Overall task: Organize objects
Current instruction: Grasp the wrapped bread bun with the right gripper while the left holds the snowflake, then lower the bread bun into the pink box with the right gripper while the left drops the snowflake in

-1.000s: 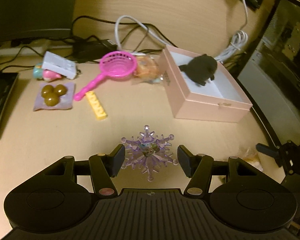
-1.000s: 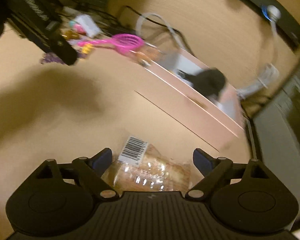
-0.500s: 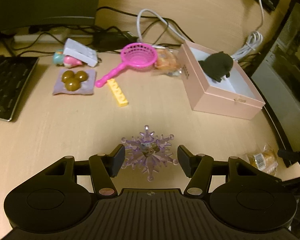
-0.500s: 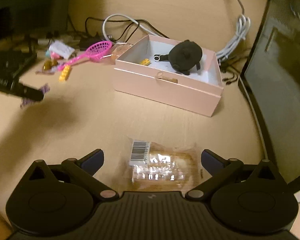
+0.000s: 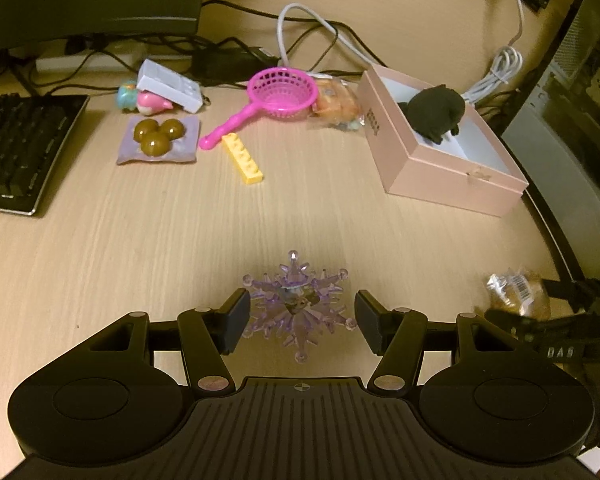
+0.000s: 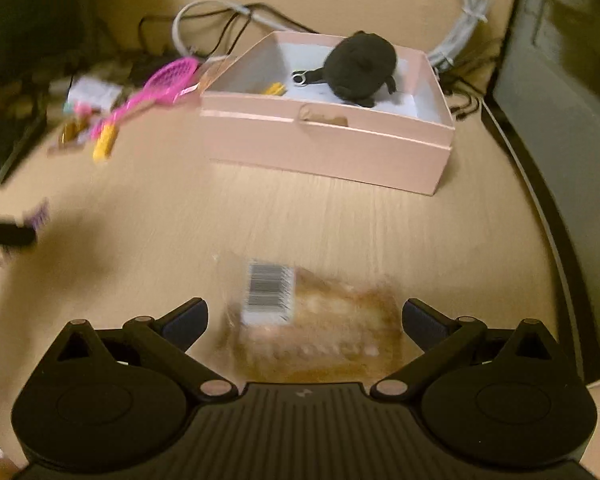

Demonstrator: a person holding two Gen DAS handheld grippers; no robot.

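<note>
A purple crystal snowflake (image 5: 296,304) lies on the wooden desk between the fingers of my left gripper (image 5: 302,318), which is open around it. A wrapped snack with a barcode (image 6: 312,320) lies between the fingers of my right gripper (image 6: 305,322), which is open. The snack also shows in the left wrist view (image 5: 514,294). A pink box (image 6: 332,140) stands open ahead, with a black plush toy (image 6: 360,68) and a small yellow piece (image 6: 275,89) inside. The box (image 5: 440,160) is at the right in the left wrist view.
At the back lie a pink strainer (image 5: 278,98), a yellow brick (image 5: 242,158), a purple pouch with brown balls (image 5: 158,140), a white device (image 5: 168,86) on small toys, and a wrapped snack (image 5: 336,104). A keyboard (image 5: 16,152) is left, a computer case (image 6: 560,120) right, cables behind.
Both views have pulled back and tilted, so more of the desk shows. The right gripper has swung to face the box squarely, with the snack still between its fingers. The snowflake stays between the left fingers.
</note>
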